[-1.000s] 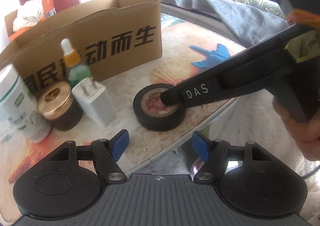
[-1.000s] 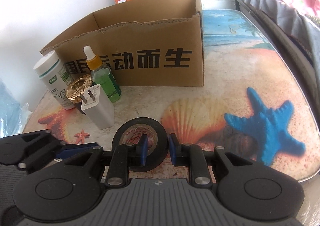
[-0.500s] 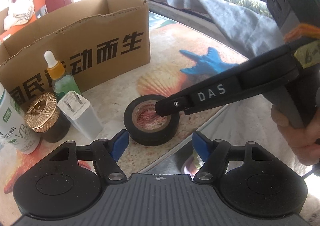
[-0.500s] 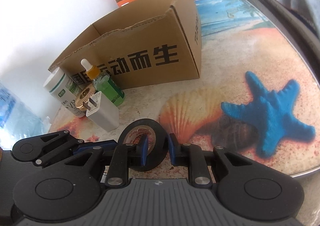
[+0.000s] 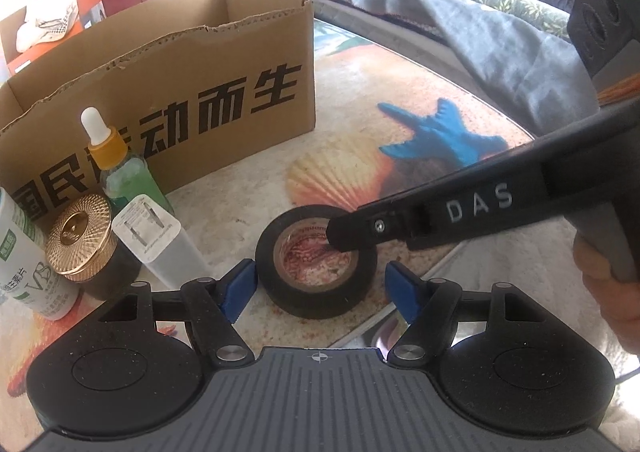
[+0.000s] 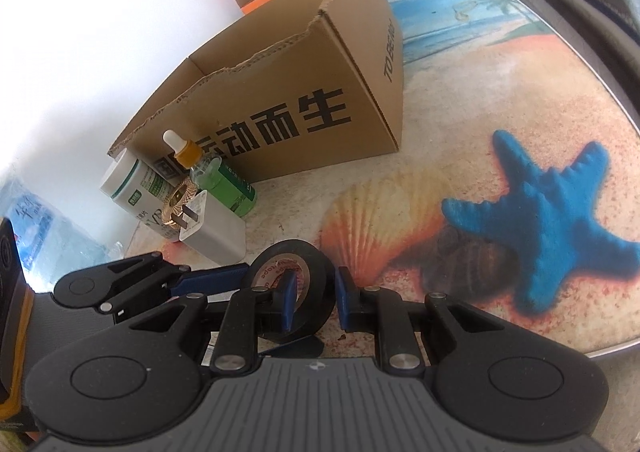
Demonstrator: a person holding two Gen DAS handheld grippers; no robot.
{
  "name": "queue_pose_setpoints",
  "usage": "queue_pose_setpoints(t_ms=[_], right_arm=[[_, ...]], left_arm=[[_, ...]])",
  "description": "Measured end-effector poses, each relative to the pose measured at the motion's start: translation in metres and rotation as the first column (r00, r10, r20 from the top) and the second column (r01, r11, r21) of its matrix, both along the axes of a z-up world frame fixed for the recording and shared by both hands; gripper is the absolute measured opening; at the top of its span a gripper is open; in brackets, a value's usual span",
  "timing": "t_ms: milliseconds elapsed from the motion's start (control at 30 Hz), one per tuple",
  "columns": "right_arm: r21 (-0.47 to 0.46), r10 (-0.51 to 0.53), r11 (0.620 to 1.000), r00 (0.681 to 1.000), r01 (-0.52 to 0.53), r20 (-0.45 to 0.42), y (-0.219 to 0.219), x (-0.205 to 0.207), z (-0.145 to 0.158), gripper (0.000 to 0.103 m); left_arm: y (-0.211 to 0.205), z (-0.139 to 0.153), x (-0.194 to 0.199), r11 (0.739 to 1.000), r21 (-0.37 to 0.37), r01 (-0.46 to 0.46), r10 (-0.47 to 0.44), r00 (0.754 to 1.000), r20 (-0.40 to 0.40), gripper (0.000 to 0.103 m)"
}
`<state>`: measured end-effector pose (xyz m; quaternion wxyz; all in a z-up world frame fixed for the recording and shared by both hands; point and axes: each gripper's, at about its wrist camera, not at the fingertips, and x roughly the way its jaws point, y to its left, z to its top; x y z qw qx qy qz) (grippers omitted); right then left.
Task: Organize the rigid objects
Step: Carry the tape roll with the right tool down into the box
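Observation:
A black tape roll (image 5: 316, 264) sits at the table's front edge. My right gripper (image 6: 312, 302) is shut on the tape roll's (image 6: 310, 264) wall, one finger inside the ring and one outside; the roll tilts up on edge in the right wrist view. My left gripper (image 5: 318, 288) is open, its blue pads either side of the roll, not touching it. The right gripper's black arm (image 5: 460, 208) reaches in from the right. An open cardboard box (image 5: 180, 92) stands behind.
A white charger plug (image 5: 158, 240), a gold-lidded dark jar (image 5: 80, 236), a green dropper bottle (image 5: 120, 168) and a white bottle (image 5: 24, 252) stand together left of the roll. The starfish-print table top (image 6: 540, 212) extends right. Grey cloth (image 5: 460, 32) lies beyond.
My left gripper has moved forward so its open fingers flank the roll. My right gripper has rolled and tipped the roll up on edge.

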<state>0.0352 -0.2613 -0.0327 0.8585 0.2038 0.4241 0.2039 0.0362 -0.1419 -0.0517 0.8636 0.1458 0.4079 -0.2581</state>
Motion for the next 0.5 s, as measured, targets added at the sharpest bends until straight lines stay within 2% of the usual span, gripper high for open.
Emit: queue_pose_setpoints(t_ms=[100, 300, 367, 500], right_arm=[[-0.029, -0.002, 1.0, 1.0, 0.002, 0.026, 0.005, -0.002, 0.001, 0.021], [-0.074, -0.014, 0.997, 0.999, 0.017, 0.038, 0.015, -0.007, 0.01, 0.023], [-0.075, -0.017, 0.997, 0.998, 0.021, 0.055, 0.018, -0.008, 0.021, 0.023], [-0.091, 0.015, 0.996, 0.986, 0.0, 0.164, 0.029, -0.005, 0.067, 0.023]], left_arm=[[0.001, -0.001, 0.001, 1.0, -0.01, -0.015, 0.016, 1.0, 0.02, 0.066], [0.01, 0.007, -0.001, 0.999, -0.042, -0.025, 0.026, 0.999, 0.021, 0.066], [0.012, 0.019, -0.006, 0.998, -0.049, -0.029, 0.032, 0.998, 0.062, 0.065], [0.022, 0.063, -0.01, 0.999, -0.03, -0.027, 0.033, 0.976, 0.217, 0.066]])
